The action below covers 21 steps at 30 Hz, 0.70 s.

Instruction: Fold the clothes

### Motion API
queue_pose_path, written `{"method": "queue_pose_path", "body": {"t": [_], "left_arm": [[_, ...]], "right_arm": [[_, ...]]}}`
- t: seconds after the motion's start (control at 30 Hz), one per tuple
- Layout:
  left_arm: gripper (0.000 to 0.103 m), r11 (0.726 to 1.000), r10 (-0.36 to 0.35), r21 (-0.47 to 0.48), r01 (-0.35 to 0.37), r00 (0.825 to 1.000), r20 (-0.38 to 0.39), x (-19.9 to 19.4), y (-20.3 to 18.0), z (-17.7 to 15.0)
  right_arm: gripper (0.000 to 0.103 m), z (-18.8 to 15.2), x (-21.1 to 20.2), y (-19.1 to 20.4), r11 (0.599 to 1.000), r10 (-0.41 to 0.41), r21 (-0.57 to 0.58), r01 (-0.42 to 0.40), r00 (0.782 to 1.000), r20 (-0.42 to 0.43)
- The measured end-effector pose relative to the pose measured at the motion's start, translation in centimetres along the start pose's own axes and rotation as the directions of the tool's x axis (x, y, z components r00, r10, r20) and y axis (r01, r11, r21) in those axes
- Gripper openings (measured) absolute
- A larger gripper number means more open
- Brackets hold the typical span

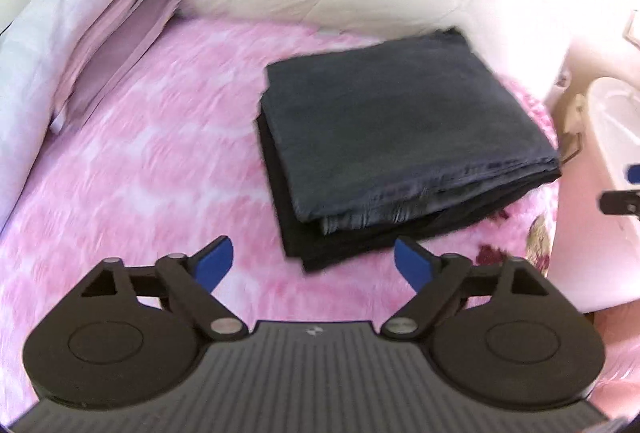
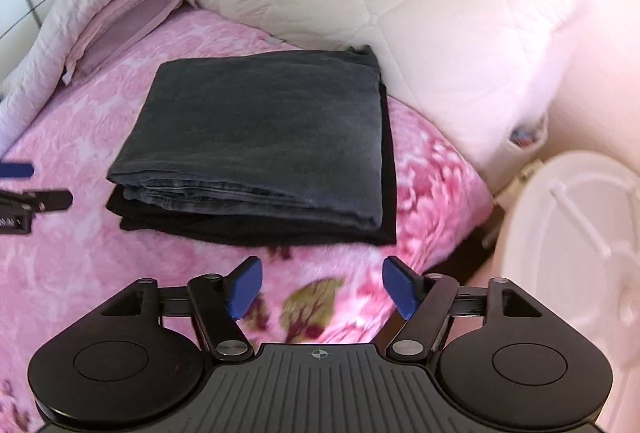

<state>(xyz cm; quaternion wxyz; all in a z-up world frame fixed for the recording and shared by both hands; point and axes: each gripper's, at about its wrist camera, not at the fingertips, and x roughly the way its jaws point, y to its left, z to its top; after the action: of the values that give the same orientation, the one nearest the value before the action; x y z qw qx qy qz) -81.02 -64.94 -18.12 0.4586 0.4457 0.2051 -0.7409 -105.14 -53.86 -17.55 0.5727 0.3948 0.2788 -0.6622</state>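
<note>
The folded dark clothes [image 1: 400, 137] lie squared on the pink bed [image 1: 140, 161], far edge seemingly touching the white pillow [image 2: 400, 5]. Just short of their near edge, the left hand-held gripper [image 1: 313, 265] and right hand-held gripper [image 2: 322, 287] gape empty.

A dark grey garment [image 2: 256, 137], folded into a flat, thick rectangle, lies squarely on top of a black folded garment [image 2: 390, 169] whose edges show beneath it at the near and right sides. The stack rests on the pink flowered bedspread [image 2: 80, 257], close to the white pillow [image 2: 400, 5] at the far side.
</note>
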Motion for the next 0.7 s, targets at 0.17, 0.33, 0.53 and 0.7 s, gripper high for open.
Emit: {"method": "queue_pose_path", "body": {"t": [0.17,0.33,0.53,0.7], "left_arm": [[0.094,0.996,-0.053,-0.079,0.049,0.998,-0.045,-2.4,1.0,-2.1],[0.096,0.993,-0.093,-0.077,0.092,0.996,-0.012,-7.1,1.5,-4.2],[0.095,0.989,-0.113,-0.094,0.117,0.992,0.049,-12.7,2.2,-6.3],[0.095,0.991,-0.091,-0.094,0.099,0.992,0.087,-16.0,3.0,-7.9]], "right_arm": [[0.073,-1.1,-2.8,2.1,0.997,-0.064,0.043,0.064,0.998,-0.015],[0.076,-2.0,-6.9,5.1,0.993,-0.104,0.061,0.103,0.995,0.005],[0.079,-2.9,-12.4,9.1,0.991,-0.129,0.041,0.126,0.989,0.071],[0.080,-3.8,-15.6,11.5,0.992,-0.118,0.046,0.114,0.987,0.107]]}}
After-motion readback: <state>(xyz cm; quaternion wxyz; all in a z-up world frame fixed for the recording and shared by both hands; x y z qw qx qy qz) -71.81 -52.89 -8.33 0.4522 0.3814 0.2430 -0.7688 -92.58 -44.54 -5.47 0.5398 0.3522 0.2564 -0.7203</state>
